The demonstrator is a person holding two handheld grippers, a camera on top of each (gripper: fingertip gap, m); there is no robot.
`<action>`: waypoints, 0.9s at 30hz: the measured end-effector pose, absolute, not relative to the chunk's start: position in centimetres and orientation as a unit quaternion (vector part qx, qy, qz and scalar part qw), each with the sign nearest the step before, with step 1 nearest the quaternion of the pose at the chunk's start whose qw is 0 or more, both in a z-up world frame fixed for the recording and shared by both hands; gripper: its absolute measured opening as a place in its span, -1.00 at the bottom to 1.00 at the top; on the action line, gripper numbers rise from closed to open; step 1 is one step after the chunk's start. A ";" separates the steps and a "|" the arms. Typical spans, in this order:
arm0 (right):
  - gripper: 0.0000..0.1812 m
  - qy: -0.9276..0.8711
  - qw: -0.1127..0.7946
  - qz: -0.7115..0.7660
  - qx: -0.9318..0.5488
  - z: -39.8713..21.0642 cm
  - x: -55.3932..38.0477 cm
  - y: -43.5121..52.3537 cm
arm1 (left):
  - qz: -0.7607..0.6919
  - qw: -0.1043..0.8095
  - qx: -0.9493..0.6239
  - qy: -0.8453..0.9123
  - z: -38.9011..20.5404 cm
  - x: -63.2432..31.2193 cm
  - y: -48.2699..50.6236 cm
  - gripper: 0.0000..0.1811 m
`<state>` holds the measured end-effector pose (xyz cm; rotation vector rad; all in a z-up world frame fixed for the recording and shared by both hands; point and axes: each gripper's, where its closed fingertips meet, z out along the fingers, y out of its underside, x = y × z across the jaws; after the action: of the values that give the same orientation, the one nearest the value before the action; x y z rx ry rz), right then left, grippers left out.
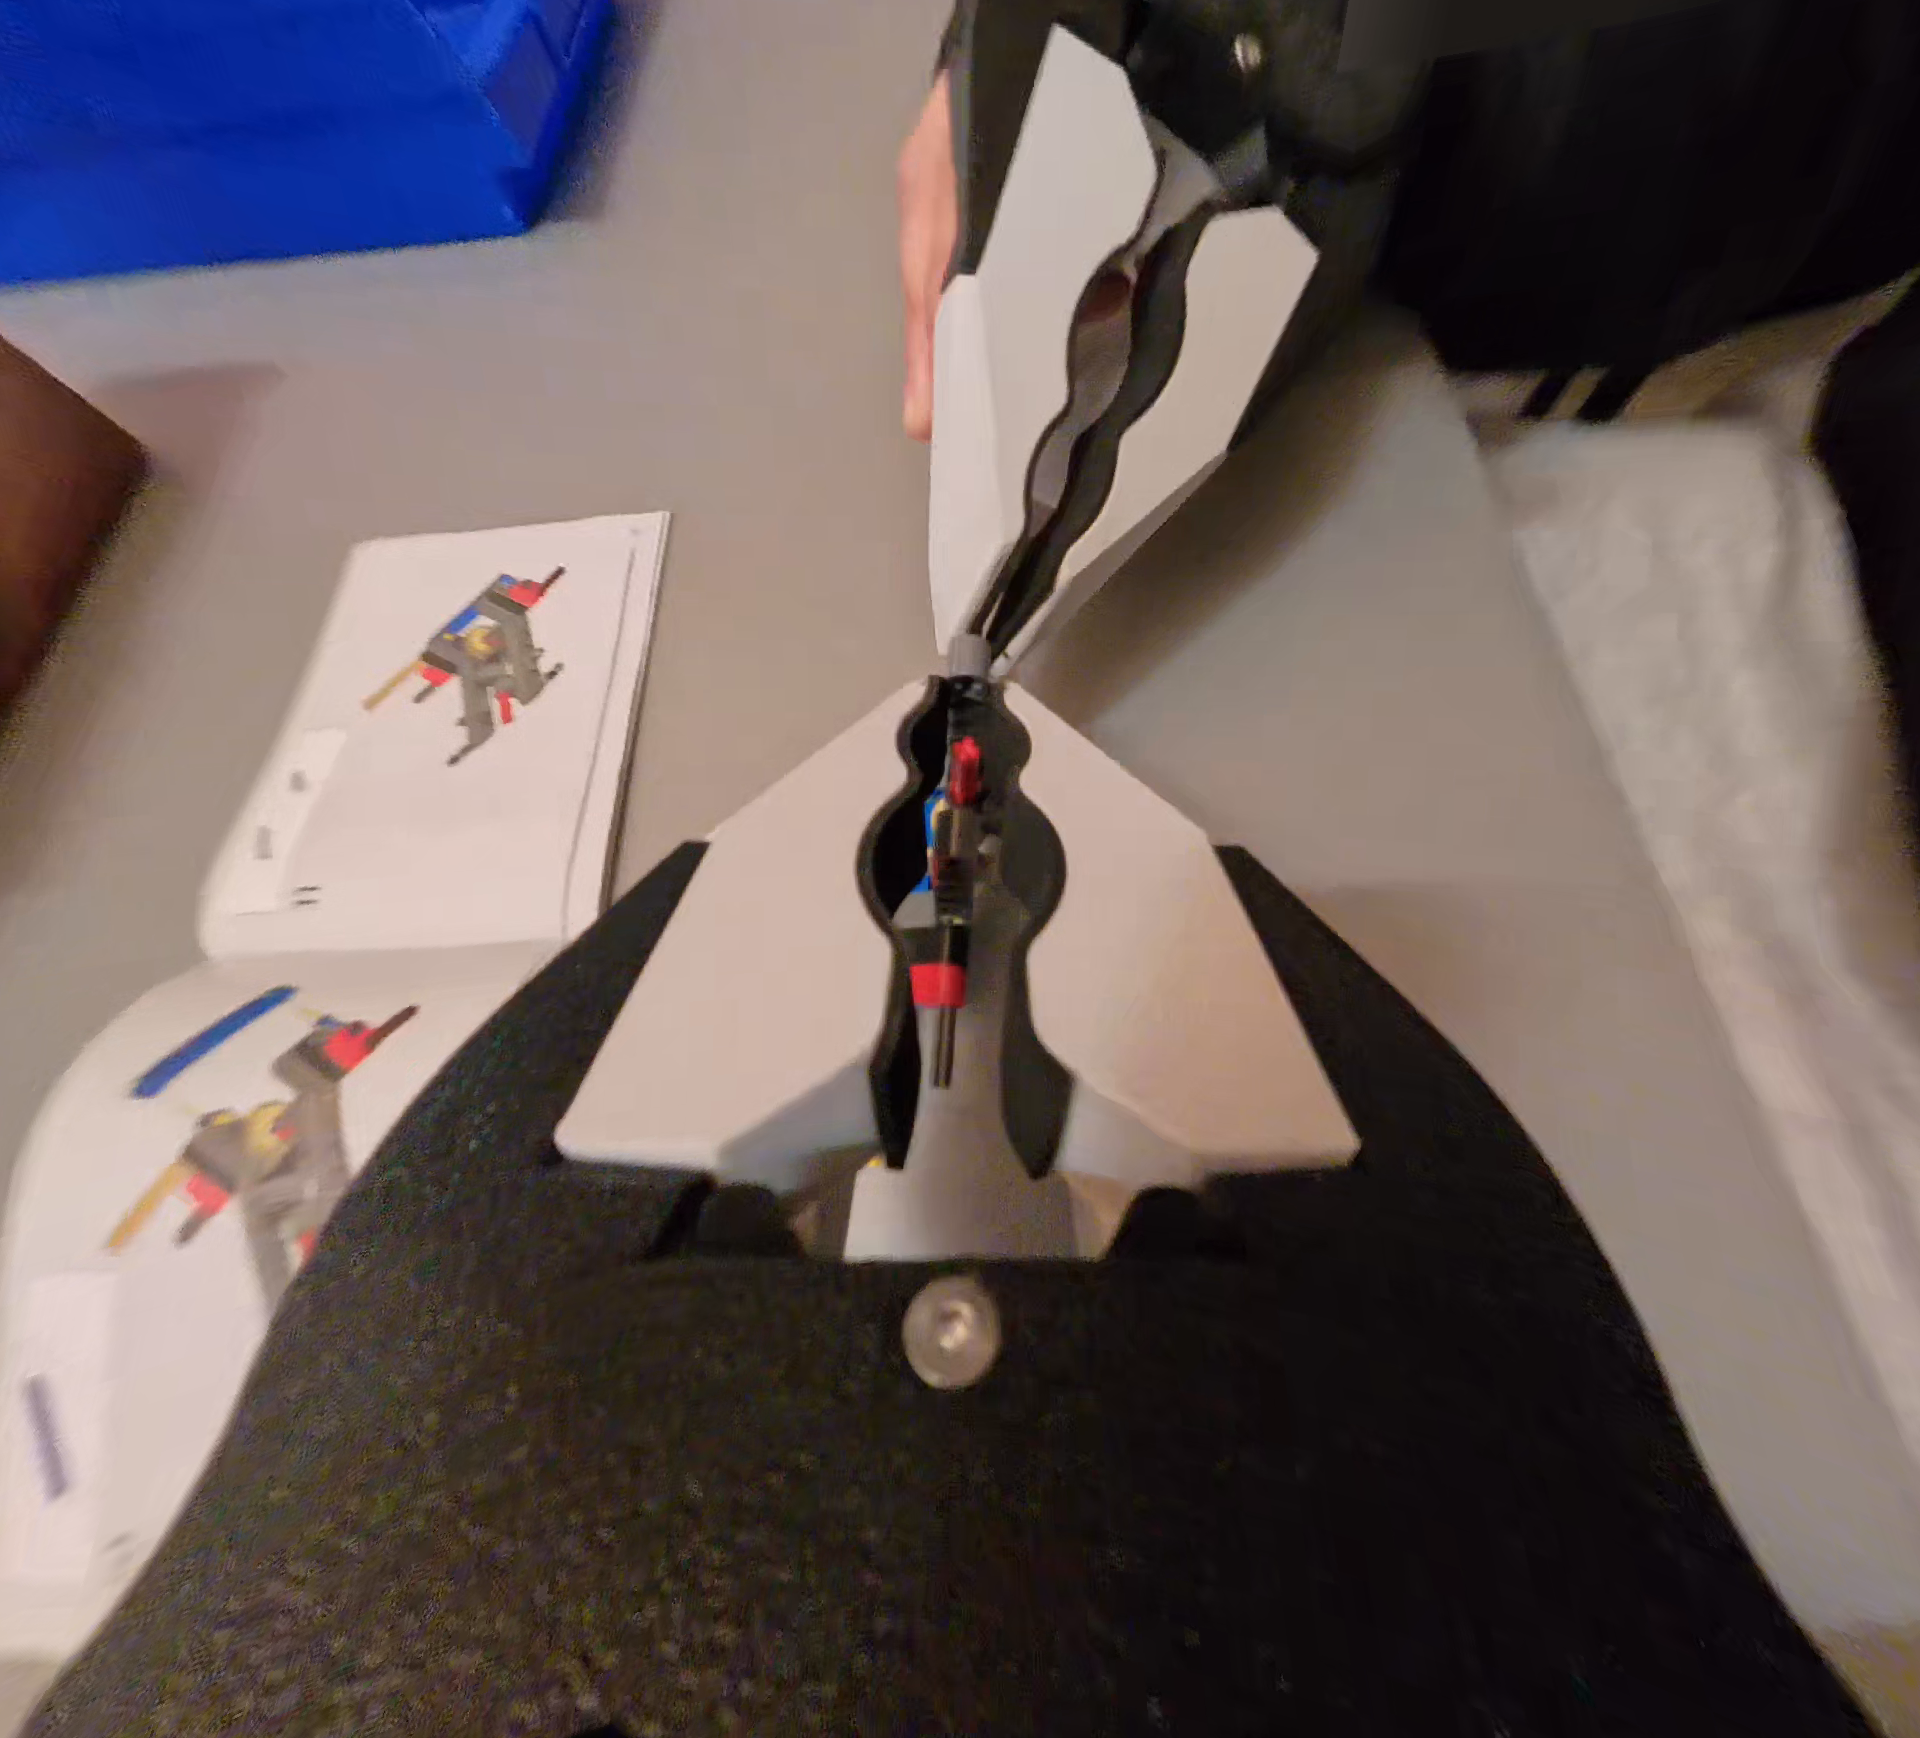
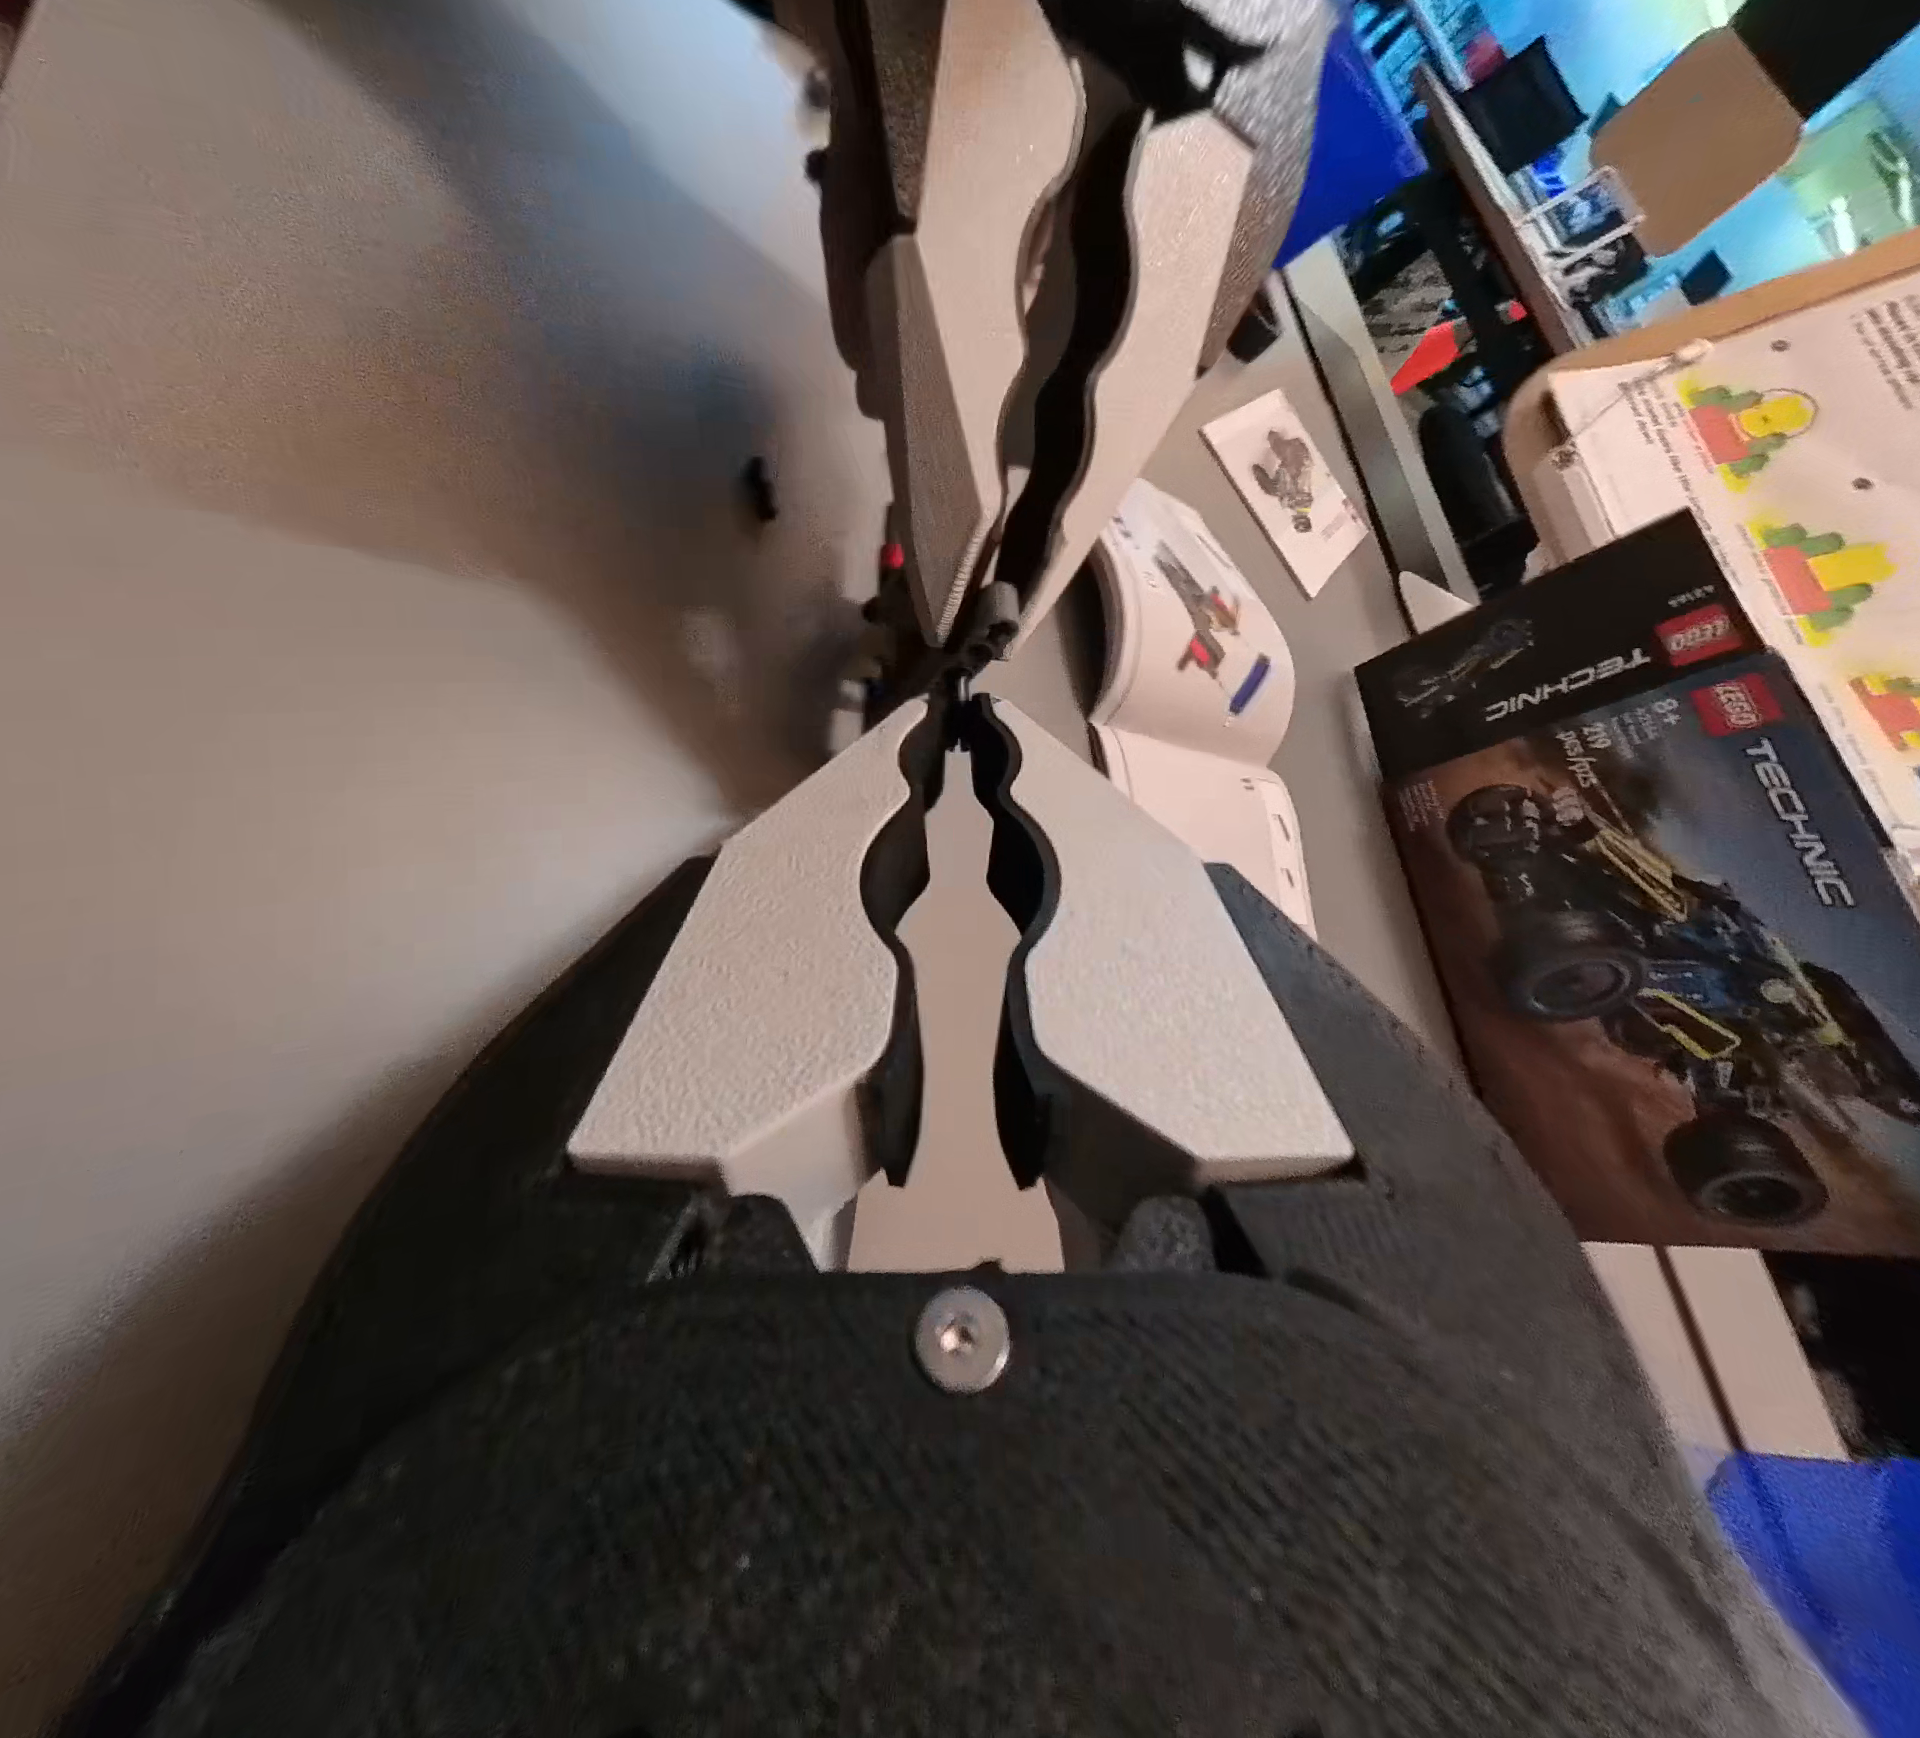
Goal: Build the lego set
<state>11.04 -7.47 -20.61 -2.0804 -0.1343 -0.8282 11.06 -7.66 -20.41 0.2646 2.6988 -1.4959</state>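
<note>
- Between left gripper jaws: lego subassembly, clamped narrow, held off the table.
- Long axis of subassembly along the fingers, pointing forward; black axle tip out past the fingertips.
- Straight ahead, tip to tip: right gripper, pinching grey connector at its very tips, nearly closed on it.
- Same meeting in right wrist view: right gripper below, left gripper above, connector at the junction; touching or just apart, blur, cannot tell.
- Likely step: seating connector onto axle end; calls for push along the shared axis, both grippers equally near.
- Look of subassembly: slim, black axle, red bushes, bit of blue and grey, mostly hidden by pads.
- Left on table: open manual; blue bins behind.
- Right side, right wrist view: set box.
</note>
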 end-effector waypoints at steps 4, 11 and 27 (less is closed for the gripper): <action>-0.97 -0.032 0.464 -0.289 -0.837 -20.4 12.1 -8.4 | -0.490 -0.118 0.027 0.863 -20.2 12.1 -8.6 -0.94; -0.97 0.183 0.411 -0.030 -0.893 -25.4 13.3 -13.5 | -0.514 -0.298 -0.080 0.800 -20.3 13.8 -9.2 -0.95; -0.59 0.214 0.532 -0.095 -0.814 -19.9 14.2 -10.2 | -0.573 -0.245 -0.038 0.781 -19.0 13.5 -8.6 -0.95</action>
<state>14.21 -10.17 -19.88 -1.9417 0.5102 -0.2257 13.50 -8.55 -18.97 -0.1407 2.9306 -2.1500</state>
